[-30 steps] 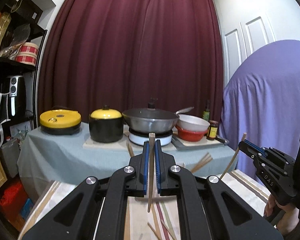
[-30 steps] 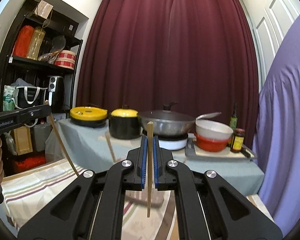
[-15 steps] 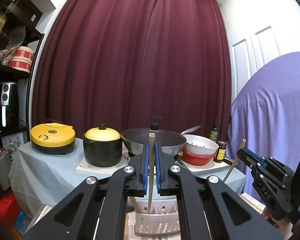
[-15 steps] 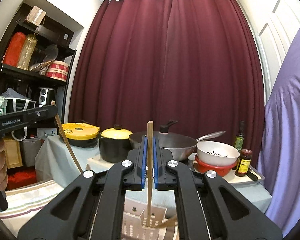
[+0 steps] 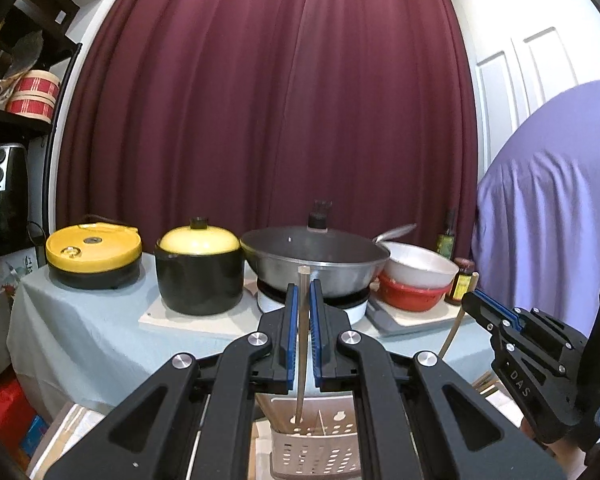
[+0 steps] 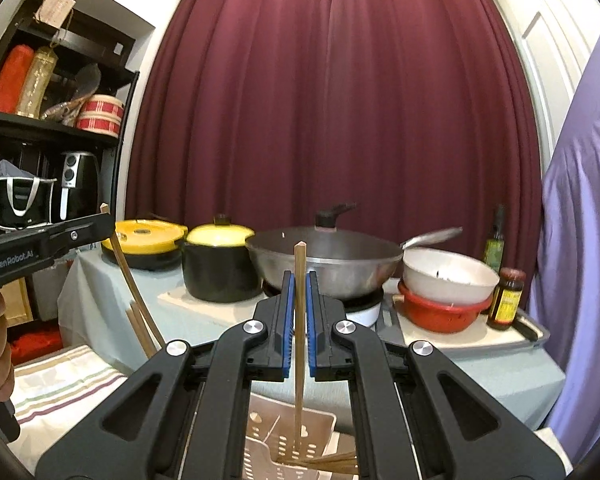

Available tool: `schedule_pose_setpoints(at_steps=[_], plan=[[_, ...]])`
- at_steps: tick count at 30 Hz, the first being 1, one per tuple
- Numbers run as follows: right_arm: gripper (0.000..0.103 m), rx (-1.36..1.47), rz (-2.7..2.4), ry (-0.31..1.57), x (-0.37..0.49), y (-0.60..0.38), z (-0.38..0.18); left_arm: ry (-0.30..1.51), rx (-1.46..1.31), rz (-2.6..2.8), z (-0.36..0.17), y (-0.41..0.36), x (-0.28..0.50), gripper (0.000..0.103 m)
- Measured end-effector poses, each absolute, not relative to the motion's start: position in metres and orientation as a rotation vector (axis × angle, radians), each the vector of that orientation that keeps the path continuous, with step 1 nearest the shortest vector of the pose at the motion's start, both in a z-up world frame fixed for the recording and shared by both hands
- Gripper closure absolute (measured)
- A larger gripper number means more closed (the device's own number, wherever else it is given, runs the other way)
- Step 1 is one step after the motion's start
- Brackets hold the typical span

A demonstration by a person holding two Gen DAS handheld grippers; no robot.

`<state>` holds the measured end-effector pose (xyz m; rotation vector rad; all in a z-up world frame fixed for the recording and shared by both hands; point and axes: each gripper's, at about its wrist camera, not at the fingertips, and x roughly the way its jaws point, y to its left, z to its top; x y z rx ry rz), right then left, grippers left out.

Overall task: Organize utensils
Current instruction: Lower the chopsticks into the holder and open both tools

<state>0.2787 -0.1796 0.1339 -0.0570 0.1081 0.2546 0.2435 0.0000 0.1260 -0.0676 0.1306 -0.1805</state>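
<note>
A: What is sitting on the worktop (image 5: 80,320)?
B: A yellow-lidded black pot (image 5: 200,272) is standing beside a wok (image 5: 316,264); a white bowl (image 6: 448,276) is resting in a red bowl (image 6: 444,314).
A: Behind?
B: A maroon curtain (image 6: 332,100) is hanging.

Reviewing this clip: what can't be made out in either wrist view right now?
- Left wrist view: the perforated beige plastic utensil holder is mostly hidden behind the left hand-held gripper.
- Right wrist view: its lower part is cut off by the frame edge.
- Both views: labels on the small brown sauce jar are too small to read.
</note>
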Motion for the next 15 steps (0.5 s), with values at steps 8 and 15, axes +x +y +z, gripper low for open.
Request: schedule_pose_setpoints(at_steps=[8,15], plan=[[0.097,-0.064,0.266,0.185,0.297,-0.172,0.108,0.214,-0.081,-0.194,0.1,-0.002,0.262,0.096],[0.081,-0.069,0.255,0.209,0.287,-0.17,0.099,0.243,-0.076,-0.205,0.09,-0.004,0.252,0.07]])
